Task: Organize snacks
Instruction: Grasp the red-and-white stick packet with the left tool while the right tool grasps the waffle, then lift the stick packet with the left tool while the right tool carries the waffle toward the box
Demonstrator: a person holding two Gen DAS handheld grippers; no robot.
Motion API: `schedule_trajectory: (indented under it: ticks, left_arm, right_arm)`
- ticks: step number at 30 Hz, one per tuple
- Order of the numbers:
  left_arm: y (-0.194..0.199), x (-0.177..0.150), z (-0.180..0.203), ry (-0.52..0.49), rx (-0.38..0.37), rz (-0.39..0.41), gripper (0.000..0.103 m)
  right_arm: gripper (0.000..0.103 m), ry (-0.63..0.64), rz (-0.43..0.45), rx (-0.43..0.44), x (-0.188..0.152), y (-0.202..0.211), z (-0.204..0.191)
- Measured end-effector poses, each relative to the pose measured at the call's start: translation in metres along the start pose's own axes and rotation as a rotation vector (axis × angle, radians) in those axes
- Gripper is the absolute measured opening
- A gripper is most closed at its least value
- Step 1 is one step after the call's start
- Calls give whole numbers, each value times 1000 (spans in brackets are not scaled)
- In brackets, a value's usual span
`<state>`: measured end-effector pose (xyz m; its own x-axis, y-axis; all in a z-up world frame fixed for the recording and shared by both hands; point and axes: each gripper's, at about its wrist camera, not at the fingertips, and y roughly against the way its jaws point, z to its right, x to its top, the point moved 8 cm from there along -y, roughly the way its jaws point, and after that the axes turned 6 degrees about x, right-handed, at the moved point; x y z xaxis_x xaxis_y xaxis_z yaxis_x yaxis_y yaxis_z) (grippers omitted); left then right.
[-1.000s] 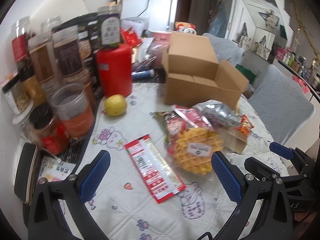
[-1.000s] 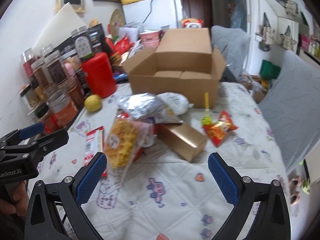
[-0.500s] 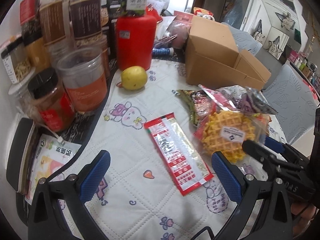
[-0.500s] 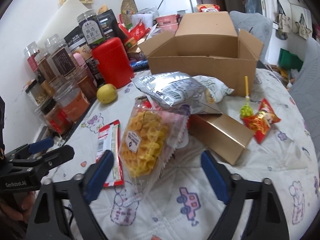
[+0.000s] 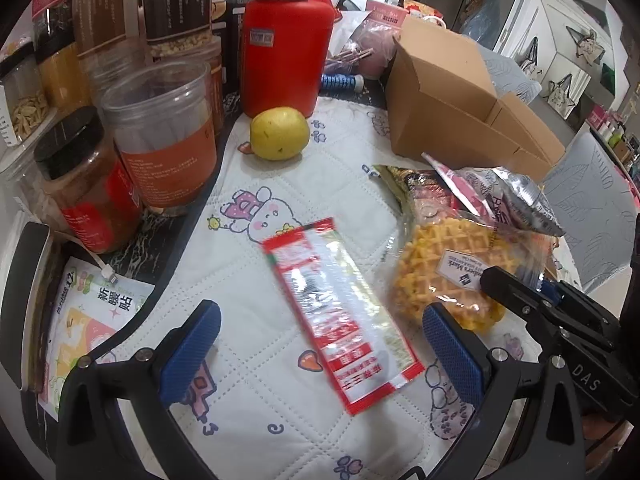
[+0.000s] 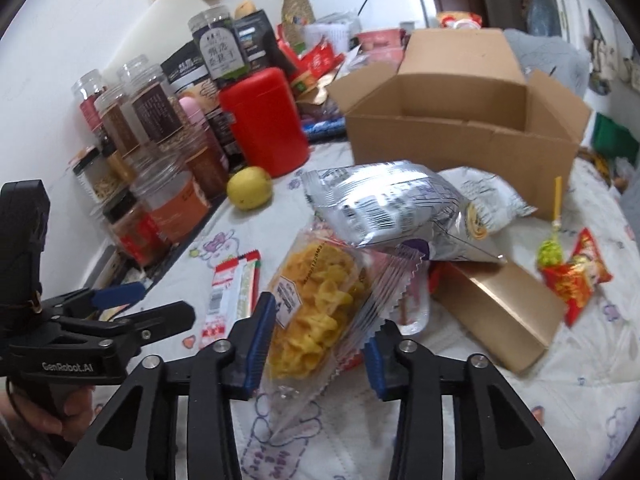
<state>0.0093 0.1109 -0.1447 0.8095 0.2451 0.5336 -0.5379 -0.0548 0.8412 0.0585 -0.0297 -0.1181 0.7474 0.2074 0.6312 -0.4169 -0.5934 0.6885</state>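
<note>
Yellow first: went for the clear waffle bag (image 6: 316, 300) with the right gripper (image 6: 318, 346). Had just been closing its jaws, from wide apart a second earlier down to a narrow pinch, and ended with both blue pads against the lower sides of the bag, apparently pressing the plastic. Dropped both tools lower and nearer the quilted tablecloth (image 5: 280, 420) over that same second, and so brought the snacks up larger in both views.

Left the bag near the front of the pile, upper end tucked under the silver bag (image 6: 384, 204) and just beside the gold box (image 6: 500, 312). Could not tell whether raised off the cloth at all. Kept the left gripper (image 5: 322, 354) spread wide, holding nothing, poised above the red sachet (image 5: 340, 312) lying flat on the cloth just beside the waffles.

Judged the grasp about done for one snack and only approached for the other. Saw the open cardboard box (image 6: 460, 120) behind the pile, well apart, with no snack visible inside. Took it as the likely destination and reckoned nearly all the sorting still ahead. Expected some sliding or tipping from the silver bag on drawing the waffles out from beneath.
</note>
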Motion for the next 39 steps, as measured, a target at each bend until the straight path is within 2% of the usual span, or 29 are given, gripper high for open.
schedule_trajectory:
  ticks: [5, 12, 20, 21, 25, 28, 36, 39]
  left_arm:
    - [-14, -2, 0, 5, 6, -38, 103]
    - [-38, -4, 1, 18, 49, -100, 103]
    - [-57, -7, 5, -19, 134, -120, 103]
    - [-58, -6, 5, -19, 137, -115, 101]
    - [-57, -2, 14, -73, 157, -43, 71]
    - [-52, -4, 26, -107, 119, -41, 56]
    - [-31, -34, 66, -233, -22, -92, 50]
    - [-29, -40, 70, -259, -10, -95, 50]
  right_arm:
    - [27, -18, -8, 46, -3, -5, -1]
    - [23, 56, 14, 34, -10, 17, -10]
    - [23, -16, 28, 17, -30, 53, 10]
    - [23, -29, 28, 17, -33, 57, 12]
    - [23, -78, 35, 15, -43, 70, 25]
    - [23, -108, 35, 12, -50, 78, 37]
    - [23, -154, 30, 16, -66, 89, 53]
    - [26, -177, 27, 28, -71, 89, 59]
